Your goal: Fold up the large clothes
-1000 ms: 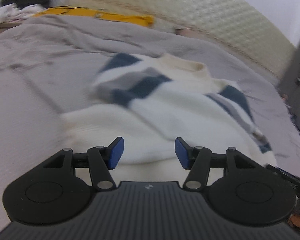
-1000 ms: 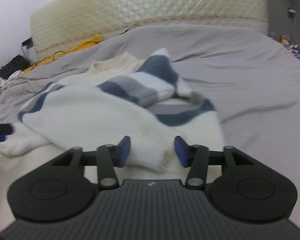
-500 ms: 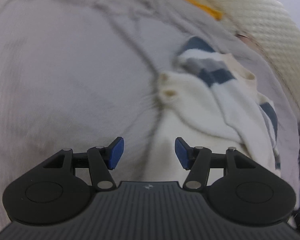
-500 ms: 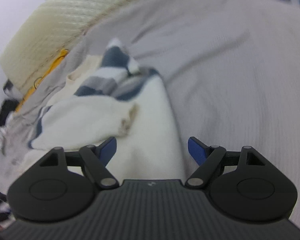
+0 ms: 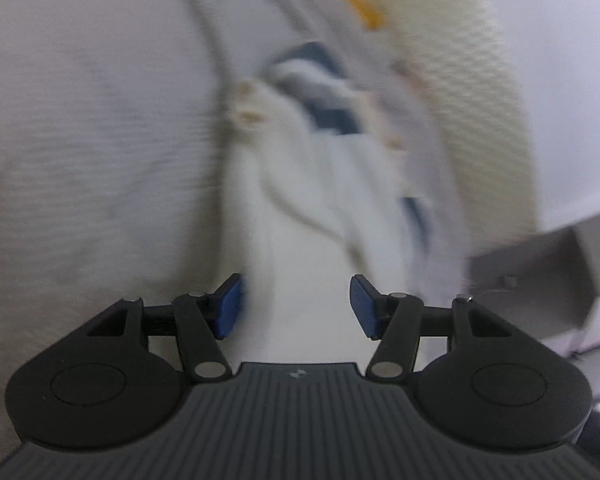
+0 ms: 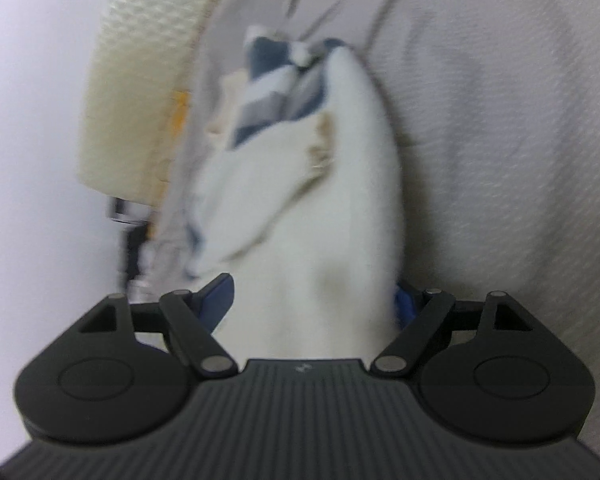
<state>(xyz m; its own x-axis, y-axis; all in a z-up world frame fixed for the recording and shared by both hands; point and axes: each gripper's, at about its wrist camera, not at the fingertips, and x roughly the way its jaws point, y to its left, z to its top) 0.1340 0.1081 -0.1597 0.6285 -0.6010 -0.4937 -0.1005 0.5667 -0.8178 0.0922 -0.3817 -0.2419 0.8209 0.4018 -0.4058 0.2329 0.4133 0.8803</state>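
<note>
A cream sweater [image 5: 300,208] with navy and grey stripes lies on a grey bedsheet [image 5: 84,128], its sleeves folded in over the body. My left gripper [image 5: 296,308] is open, its blue pads astride the sweater's near hem. In the right wrist view the same sweater [image 6: 340,200] runs away from me, striped shoulder at the far end. My right gripper [image 6: 314,300] is open wide with the hem between its fingers; the right pad is partly hidden by the cloth. Both views are blurred by motion.
A cream quilted headboard [image 5: 484,92] stands at the far end of the bed, also seen in the right wrist view [image 6: 140,80]. A yellow item [image 5: 364,4] lies by it. A grey cabinet [image 5: 540,280] stands at the right.
Both grippers have swung and tilted down over the sweater's near hem, one at each side. The right gripper has opened wider. The sleeves lie folded in over the body.
</note>
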